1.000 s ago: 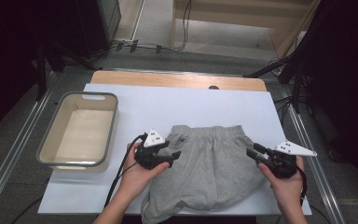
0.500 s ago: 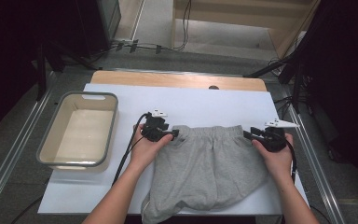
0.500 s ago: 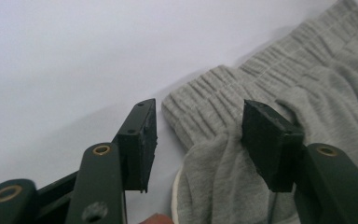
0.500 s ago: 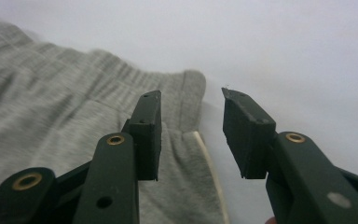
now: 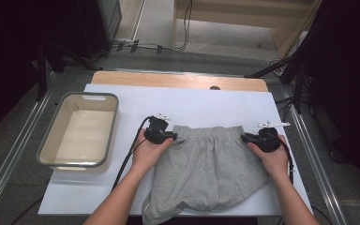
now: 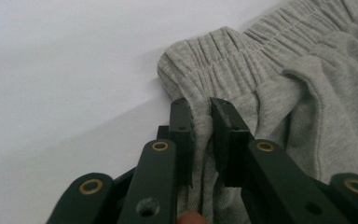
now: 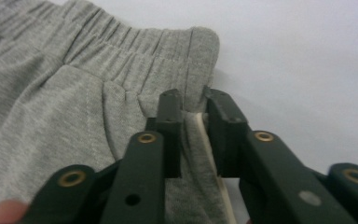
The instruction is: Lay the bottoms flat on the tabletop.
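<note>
White board [image 5: 122,197] on a wooden table, dim room all round, an empty tub [image 5: 47,140] off to the left. Grey shorts [image 5: 211,168] lie flat mid-board, waistband away from the person. Both sets of jaws have just been closing: the left gripper [image 5: 168,136] pinches the waistband's left corner, the right gripper [image 5: 248,138] its right corner. Risk now: each bite is thin, right at the side seam, so a sharp lift could pull the cloth free.

A wooden table [image 5: 178,80] has a white sheet [image 5: 206,103] on top, with grey shorts [image 5: 211,173] and a tub [image 5: 51,159] on it.
</note>
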Available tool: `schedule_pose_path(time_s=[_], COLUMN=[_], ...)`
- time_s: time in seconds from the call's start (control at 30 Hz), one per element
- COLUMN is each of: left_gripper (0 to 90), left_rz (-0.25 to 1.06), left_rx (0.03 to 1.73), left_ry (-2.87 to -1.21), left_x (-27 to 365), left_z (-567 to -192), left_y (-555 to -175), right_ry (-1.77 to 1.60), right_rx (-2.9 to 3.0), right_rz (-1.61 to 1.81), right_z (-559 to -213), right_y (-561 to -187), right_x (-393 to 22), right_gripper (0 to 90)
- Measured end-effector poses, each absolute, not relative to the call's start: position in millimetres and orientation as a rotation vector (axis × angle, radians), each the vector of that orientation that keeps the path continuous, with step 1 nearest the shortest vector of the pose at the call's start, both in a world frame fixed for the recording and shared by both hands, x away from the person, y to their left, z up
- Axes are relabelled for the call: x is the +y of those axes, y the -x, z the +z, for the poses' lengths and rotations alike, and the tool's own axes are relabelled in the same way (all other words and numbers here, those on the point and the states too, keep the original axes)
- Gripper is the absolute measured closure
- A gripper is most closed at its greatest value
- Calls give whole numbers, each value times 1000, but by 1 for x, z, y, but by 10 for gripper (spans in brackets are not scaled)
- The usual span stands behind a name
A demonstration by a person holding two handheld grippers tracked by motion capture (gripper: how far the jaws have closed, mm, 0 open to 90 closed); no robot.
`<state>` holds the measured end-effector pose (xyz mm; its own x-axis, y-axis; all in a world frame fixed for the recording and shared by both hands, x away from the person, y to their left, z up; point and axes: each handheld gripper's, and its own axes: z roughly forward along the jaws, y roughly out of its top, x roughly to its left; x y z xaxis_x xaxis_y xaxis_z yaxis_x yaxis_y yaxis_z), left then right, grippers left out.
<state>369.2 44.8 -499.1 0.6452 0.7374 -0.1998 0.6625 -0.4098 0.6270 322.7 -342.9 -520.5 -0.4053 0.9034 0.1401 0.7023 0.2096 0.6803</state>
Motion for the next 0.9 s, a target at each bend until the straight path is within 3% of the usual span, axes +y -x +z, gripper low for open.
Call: schedule_pose_path(time_s=[0.23, 0.57, 0.6, 0.63, 0.7, 0.73, 0.77, 0.9], left_gripper=[823, 817, 794, 718, 481, 459, 403, 185], left_rz=[205, 398, 409, 434, 445, 420, 401, 306], left_rx=[1058, 1020, 1020, 1039, 1068, 1064, 1058, 1020], left_ry=[-2095, -1923, -1906, -1889, -1878, -1878, -1876, -1900], left_x=[47, 58, 59, 61, 65, 68, 70, 69], left_z=[-479, -435, -433, -432, -432, -431, -432, -436], left_y=[-384, -434, -438, -441, -444, -443, -440, -424], right_ry=[-1498, -1406, -1395, -1393, -1425, -1449, -1475, -1488], right_rx=[2147, 1988, 1959, 1916, 1872, 1881, 1894, 1943], right_rz=[1012, 1079, 1083, 1077, 1085, 1121, 1128, 1152], right_z=[-498, -444, -440, -437, -435, -436, -438, -449], right_y=[-330, -378, -381, -383, -386, -386, -385, -373], right_x=[-347, -334, -331, -328, -325, -326, -327, -330], right_gripper=[818, 814, 781, 671, 387, 311, 260, 207])
